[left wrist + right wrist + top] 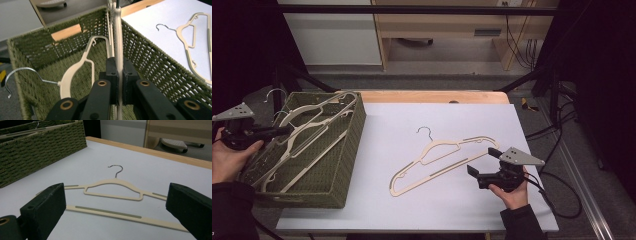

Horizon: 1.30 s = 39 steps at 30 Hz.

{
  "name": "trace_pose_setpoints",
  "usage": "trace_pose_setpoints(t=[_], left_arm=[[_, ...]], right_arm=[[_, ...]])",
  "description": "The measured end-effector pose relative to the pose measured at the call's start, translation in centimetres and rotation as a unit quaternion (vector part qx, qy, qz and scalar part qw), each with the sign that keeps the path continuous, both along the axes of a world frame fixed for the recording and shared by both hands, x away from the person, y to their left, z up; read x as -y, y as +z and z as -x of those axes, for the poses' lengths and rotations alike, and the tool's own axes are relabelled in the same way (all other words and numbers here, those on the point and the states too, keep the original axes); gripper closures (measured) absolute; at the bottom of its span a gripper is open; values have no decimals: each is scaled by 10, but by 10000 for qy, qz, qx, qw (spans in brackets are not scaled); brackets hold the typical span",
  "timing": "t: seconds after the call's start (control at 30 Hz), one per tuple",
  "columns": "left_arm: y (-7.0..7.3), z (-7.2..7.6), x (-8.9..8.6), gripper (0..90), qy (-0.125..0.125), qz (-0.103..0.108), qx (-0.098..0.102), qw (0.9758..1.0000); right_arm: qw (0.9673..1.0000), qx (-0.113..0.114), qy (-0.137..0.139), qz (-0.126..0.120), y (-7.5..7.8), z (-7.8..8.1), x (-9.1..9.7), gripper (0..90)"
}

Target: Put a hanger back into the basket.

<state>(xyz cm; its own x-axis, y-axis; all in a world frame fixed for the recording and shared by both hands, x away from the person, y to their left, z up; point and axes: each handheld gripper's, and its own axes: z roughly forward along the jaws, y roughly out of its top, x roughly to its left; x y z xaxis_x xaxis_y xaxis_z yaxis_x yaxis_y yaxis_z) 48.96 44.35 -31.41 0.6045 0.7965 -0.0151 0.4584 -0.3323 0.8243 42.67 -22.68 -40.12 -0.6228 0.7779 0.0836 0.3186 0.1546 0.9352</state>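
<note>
A cream hanger [432, 145] with a metal hook lies flat on the white table top [412, 210]. My right gripper [482, 161] rests just right of its lower bar, with the jaws wide open and nothing between them. Ahead of the open right gripper [119, 195] the same hanger [112, 195] lies across the view. At the far left, my left gripper [282, 131] reaches over a green woven basket [349, 145]. The left gripper [120, 68] is shut on a cream hanger [118, 45] standing on edge inside the basket [155, 65].
Several more cream hangers [307, 145] lie in the basket, one with its hook [17, 75] over the near wall. Beyond the table's wooden far edge [432, 96] are a floor, cabinets and dark frame bars. Cables trail off the right side.
</note>
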Motion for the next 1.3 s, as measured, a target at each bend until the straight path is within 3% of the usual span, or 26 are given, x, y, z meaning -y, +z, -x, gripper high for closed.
trace_pose_setpoints(t=[0.33,0.83,1.07,1.13,1.23,1.3], left_arm=[[-27,0,7,862,261,406,-299,9984],[-59,-6,24,851,744,514,-641,9938],[-64,-6,21,837,1070,376,-598,9918],[-63,-7,22,830,1240,256,-602,9901],[-66,-9,19,789,1476,-123,-669,9867],[-70,-10,13,774,1622,-200,-741,9838]], right_arm=[[10000,-19,-17,19,-1,0,0,36],[10000,-19,-7,10,0,0,0,35],[10000,-19,13,27,0,1,1,35],[10000,-13,-5,17,0,0,0,35],[10000,-22,-2,17,0,0,0,36],[10000,-3,14,29,0,0,0,35]])
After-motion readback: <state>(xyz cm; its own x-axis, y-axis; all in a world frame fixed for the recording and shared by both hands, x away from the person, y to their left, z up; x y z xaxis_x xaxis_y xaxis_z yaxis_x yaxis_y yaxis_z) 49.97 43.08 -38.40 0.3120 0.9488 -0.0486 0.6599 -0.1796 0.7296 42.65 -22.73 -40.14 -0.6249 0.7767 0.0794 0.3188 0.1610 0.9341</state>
